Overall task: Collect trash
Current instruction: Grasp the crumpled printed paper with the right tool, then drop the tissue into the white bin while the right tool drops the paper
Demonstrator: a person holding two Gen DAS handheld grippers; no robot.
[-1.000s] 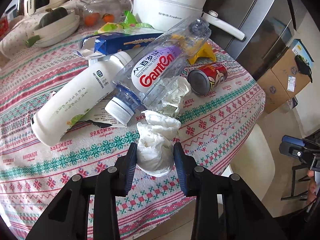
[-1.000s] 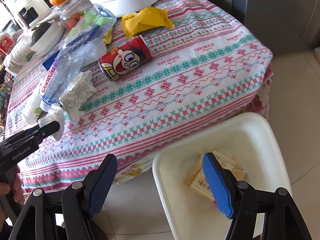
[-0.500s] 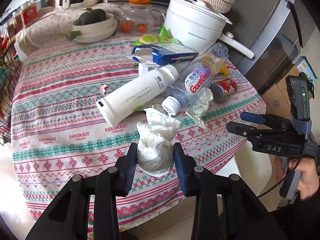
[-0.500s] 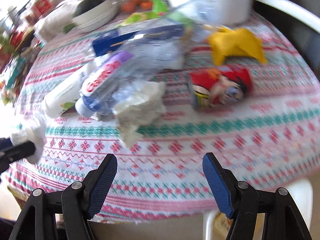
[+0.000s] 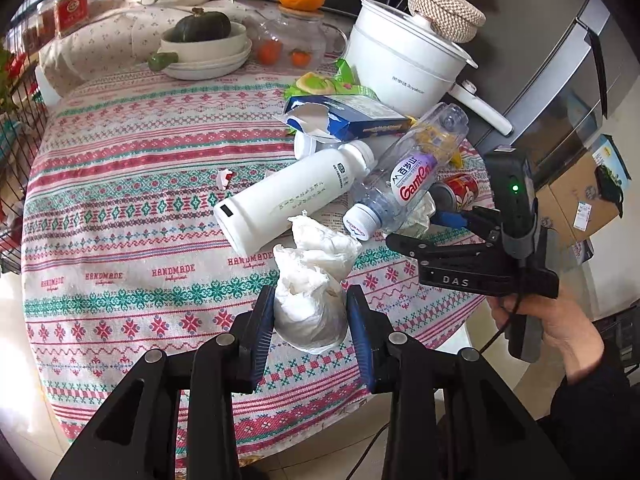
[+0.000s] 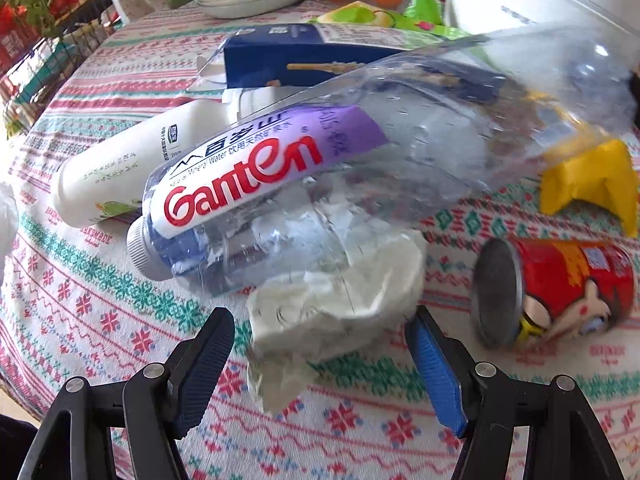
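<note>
My left gripper (image 5: 310, 320) is shut on a crumpled white tissue wad (image 5: 310, 304) and holds it above the patterned tablecloth (image 5: 120, 240). My right gripper (image 6: 320, 356) is open, its jaws on either side of a crumpled white paper (image 6: 332, 308) lying under the neck of a clear Ganten water bottle (image 6: 320, 168). The right gripper also shows in the left wrist view (image 5: 440, 232), close to that bottle (image 5: 408, 172). A white drink bottle (image 5: 292, 196), a red can (image 6: 560, 288), a blue carton (image 5: 352, 120) and a yellow wrapper (image 6: 592, 176) lie on the table.
A white electric pot (image 5: 404, 68), stacked bowls with a green squash (image 5: 204, 48), a glass jar with oranges (image 5: 288, 44) and a green snack packet (image 5: 328, 84) stand at the back. A cardboard box (image 5: 580, 196) sits on the floor to the right. The table edge is near me.
My left gripper has pulled back from the table with the tissue wad. My right gripper has swung from the white bin to the table, close around the crumpled paper.
</note>
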